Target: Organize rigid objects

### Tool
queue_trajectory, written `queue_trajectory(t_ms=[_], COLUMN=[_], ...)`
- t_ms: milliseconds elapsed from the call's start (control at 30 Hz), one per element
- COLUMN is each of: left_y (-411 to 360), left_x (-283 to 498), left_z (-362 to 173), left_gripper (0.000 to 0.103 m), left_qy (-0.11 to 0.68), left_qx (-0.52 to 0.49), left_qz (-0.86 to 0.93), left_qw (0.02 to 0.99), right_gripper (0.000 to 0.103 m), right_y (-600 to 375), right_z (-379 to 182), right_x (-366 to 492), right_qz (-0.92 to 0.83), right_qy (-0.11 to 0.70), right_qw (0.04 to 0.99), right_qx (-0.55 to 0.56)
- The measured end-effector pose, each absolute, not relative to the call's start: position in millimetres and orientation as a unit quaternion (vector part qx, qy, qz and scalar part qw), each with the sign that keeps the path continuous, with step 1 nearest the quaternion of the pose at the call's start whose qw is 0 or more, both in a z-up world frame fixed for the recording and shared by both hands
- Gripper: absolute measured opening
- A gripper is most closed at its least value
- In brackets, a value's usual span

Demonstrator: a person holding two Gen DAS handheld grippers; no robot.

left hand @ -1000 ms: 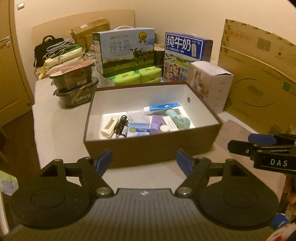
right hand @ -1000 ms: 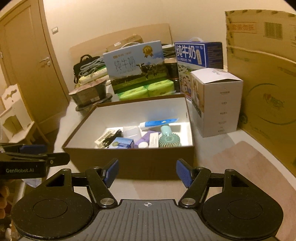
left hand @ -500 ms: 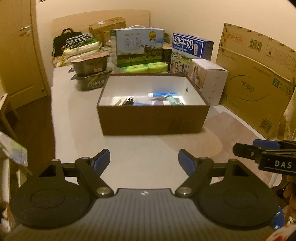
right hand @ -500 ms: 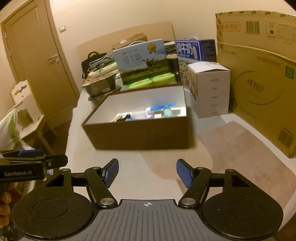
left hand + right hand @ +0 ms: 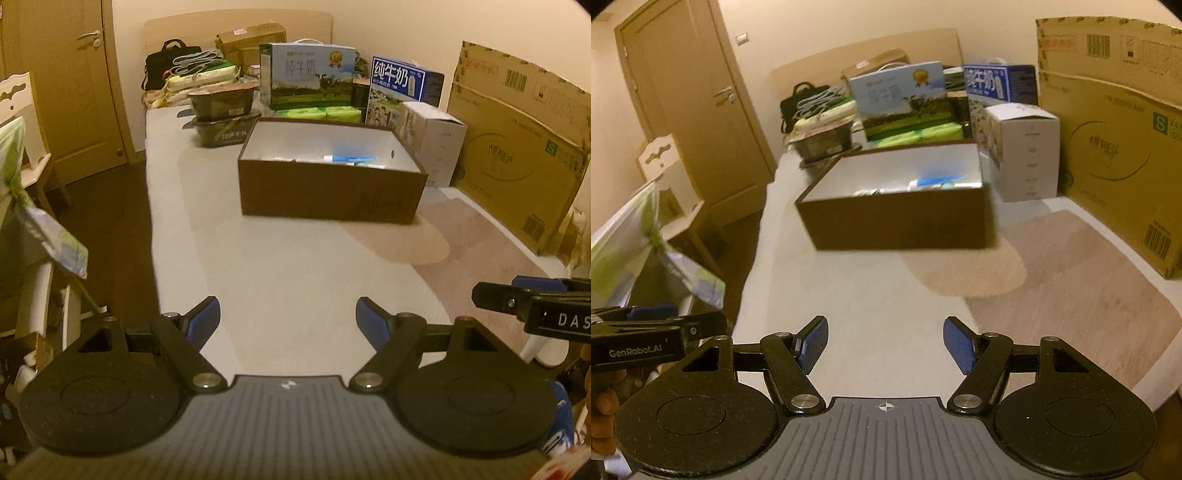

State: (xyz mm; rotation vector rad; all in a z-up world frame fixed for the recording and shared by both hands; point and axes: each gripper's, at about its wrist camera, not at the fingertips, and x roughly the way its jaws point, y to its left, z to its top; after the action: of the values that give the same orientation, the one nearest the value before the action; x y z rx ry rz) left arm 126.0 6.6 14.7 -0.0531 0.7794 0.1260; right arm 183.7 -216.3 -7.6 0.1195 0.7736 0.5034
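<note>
A brown open box (image 5: 328, 192) with a white inside stands on the white table; it also shows in the right wrist view (image 5: 901, 221). Small items lie in it, mostly hidden by its front wall; a blue-and-white tube (image 5: 349, 158) shows, also in the right wrist view (image 5: 936, 181). My left gripper (image 5: 288, 319) is open and empty, well back from the box above the table's near end. My right gripper (image 5: 884, 343) is open and empty, also well back. Each gripper shows at the edge of the other's view.
Behind the box stand milk cartons (image 5: 308, 75), green packs (image 5: 317, 112), stacked dark bowls (image 5: 221, 107) and a white carton (image 5: 434, 142). Large cardboard boxes (image 5: 517, 155) line the right side. The table's left edge (image 5: 151, 221) drops to a wooden floor, with a door (image 5: 70, 85) beyond.
Both grippers have pulled back from the box toward the table's near end, staying open and empty. The box now looks smaller and its contents are mostly hidden.
</note>
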Motion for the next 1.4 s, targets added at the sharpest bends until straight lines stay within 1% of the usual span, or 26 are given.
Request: queue_trajectory(t_ms=[233,500,1400], left_y=[3,-6,-12], left_x=[91,69,62], left_z=[11,10,8], left_gripper=[0.078,0.078,0.078], left_qy=[0.388,0.393,0.391], left_qx=[-0.02,-0.016,-0.01], left_qz=[0.052,0.029,0.012], left_qw=[0.92,0.919,0.92], right_gripper=[0.069,0.069,0.069], right_y=[-214,-217,-212], right_z=[-12,-16,-16], right_x=[146,115,98], right_qz=[0.245,0.231,0.224], right_qy=[0.381,0.393,0.402], right_qw=[0.89,0.889,0.886], right_qx=[0.057,0.05,0.054])
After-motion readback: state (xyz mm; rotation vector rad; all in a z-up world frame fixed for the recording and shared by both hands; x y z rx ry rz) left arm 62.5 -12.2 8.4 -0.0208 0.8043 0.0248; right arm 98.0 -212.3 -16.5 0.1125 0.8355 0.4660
